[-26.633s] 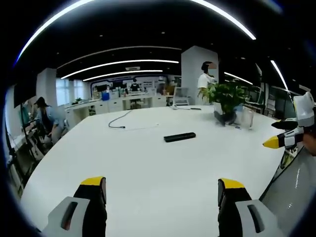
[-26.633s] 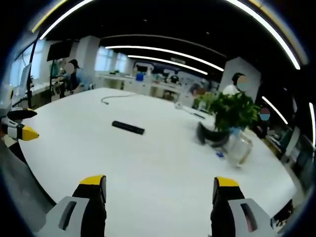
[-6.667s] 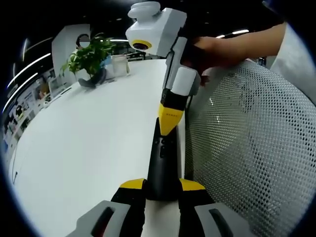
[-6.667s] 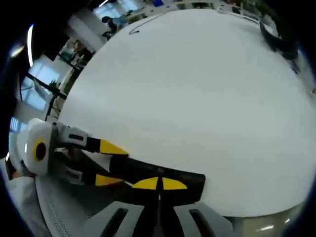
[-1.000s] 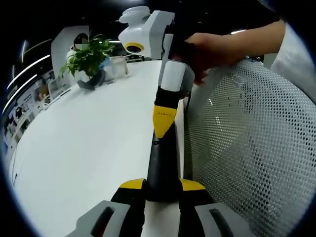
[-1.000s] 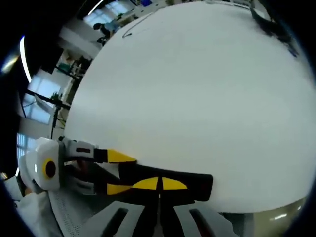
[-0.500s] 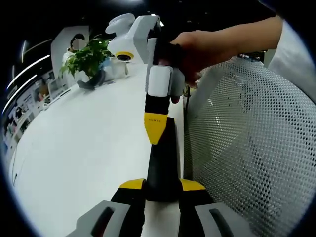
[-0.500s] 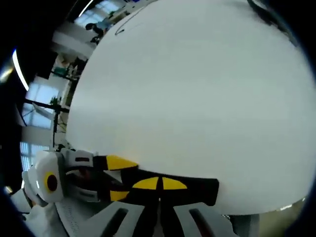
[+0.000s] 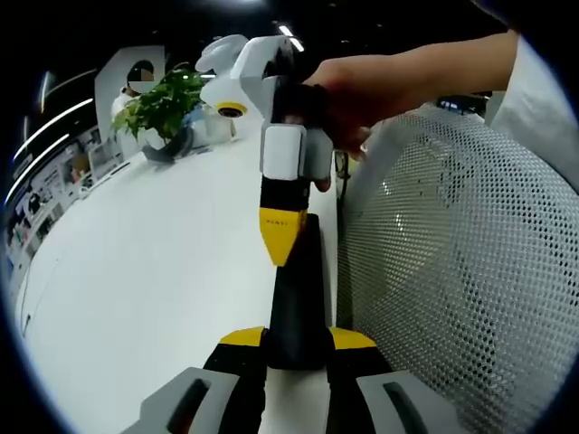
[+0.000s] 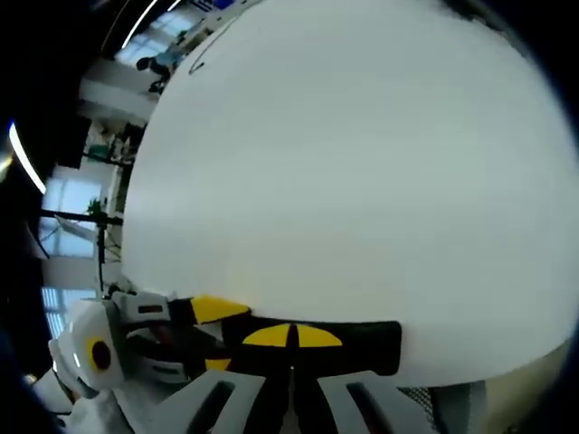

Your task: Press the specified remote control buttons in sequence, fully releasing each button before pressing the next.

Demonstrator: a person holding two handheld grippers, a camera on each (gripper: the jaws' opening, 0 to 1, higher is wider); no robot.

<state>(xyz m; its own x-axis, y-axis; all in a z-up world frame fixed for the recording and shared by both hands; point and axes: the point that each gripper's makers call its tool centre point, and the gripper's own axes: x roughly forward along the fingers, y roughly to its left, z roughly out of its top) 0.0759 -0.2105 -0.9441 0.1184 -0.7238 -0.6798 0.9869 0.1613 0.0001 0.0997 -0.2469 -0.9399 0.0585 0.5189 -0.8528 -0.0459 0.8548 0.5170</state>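
Remote control is lying at the near edge of the white table, just beside a mesh chair back. You are clamping its near end in the left gripper, jaws closed against its sides. You are bringing the right gripper down on its upper face with jaws closed together, holding nothing. Pressing off-centre is risking a neighbouring button; pushing hard near the table edge is risking the remote control tipping or twisting in your clamp, and lingering is risking a repeated press.
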